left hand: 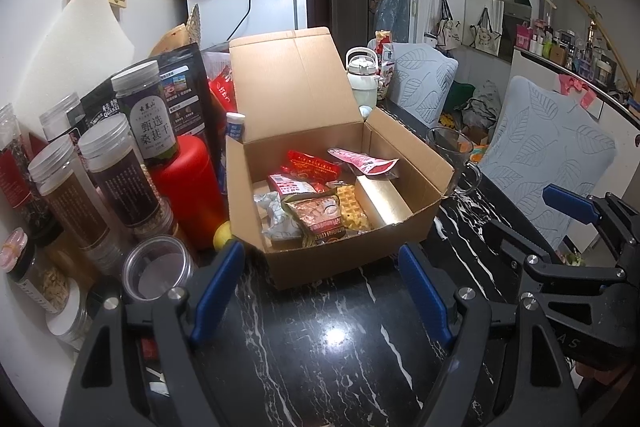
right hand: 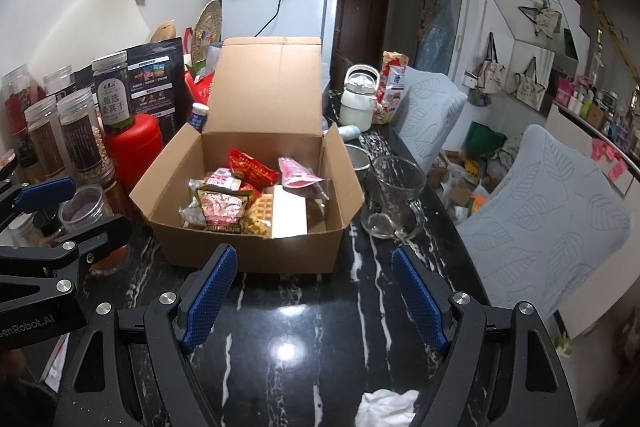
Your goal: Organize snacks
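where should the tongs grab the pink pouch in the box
Take the pink pouch by its raised upper end, coming from above with the right tongs. It leans on the other snacks near the back of the cardboard box, whose walls block a side approach.

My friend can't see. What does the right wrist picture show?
An open brown cardboard box of wrapped snacks sits on a black marble table, just beyond the open right claw. A clear glass mug stands to its right.

Dim indoor light; overhead lamp glare on glossy tabletop (right hand: pixel 288 349); strong fisheye bending, dark vignetted corners; focus sharp
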`<action>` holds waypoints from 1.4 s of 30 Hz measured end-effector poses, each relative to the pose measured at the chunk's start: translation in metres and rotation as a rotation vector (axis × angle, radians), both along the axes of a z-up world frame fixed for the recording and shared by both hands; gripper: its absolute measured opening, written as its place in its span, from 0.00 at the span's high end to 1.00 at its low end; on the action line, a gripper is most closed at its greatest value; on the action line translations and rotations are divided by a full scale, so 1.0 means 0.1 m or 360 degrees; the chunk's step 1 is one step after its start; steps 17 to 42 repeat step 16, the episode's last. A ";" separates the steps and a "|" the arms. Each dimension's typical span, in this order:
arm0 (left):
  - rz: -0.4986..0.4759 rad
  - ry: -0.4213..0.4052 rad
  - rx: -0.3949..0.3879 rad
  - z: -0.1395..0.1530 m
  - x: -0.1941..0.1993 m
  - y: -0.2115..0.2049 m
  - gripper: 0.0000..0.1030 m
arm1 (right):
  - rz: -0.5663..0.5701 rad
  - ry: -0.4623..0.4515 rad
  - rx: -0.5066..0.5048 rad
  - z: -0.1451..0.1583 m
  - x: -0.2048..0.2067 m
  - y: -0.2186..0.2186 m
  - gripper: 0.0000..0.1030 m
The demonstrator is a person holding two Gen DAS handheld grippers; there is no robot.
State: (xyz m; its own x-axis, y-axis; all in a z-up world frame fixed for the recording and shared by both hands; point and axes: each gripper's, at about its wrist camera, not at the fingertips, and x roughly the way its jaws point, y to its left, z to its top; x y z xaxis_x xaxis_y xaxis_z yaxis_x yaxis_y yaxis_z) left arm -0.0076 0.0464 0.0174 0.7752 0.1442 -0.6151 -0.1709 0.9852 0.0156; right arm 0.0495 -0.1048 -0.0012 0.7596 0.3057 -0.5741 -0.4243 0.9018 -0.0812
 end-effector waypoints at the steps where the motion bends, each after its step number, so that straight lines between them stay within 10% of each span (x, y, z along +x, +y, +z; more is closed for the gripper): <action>1: -0.0002 0.0001 0.0000 0.00 0.00 0.00 0.23 | 0.0000 0.0000 0.0000 0.00 0.00 0.00 0.22; 42: 0.0013 0.0024 -0.0003 -0.05 0.01 0.02 0.23 | -0.0001 0.0015 -0.0004 -0.03 0.00 -0.02 0.22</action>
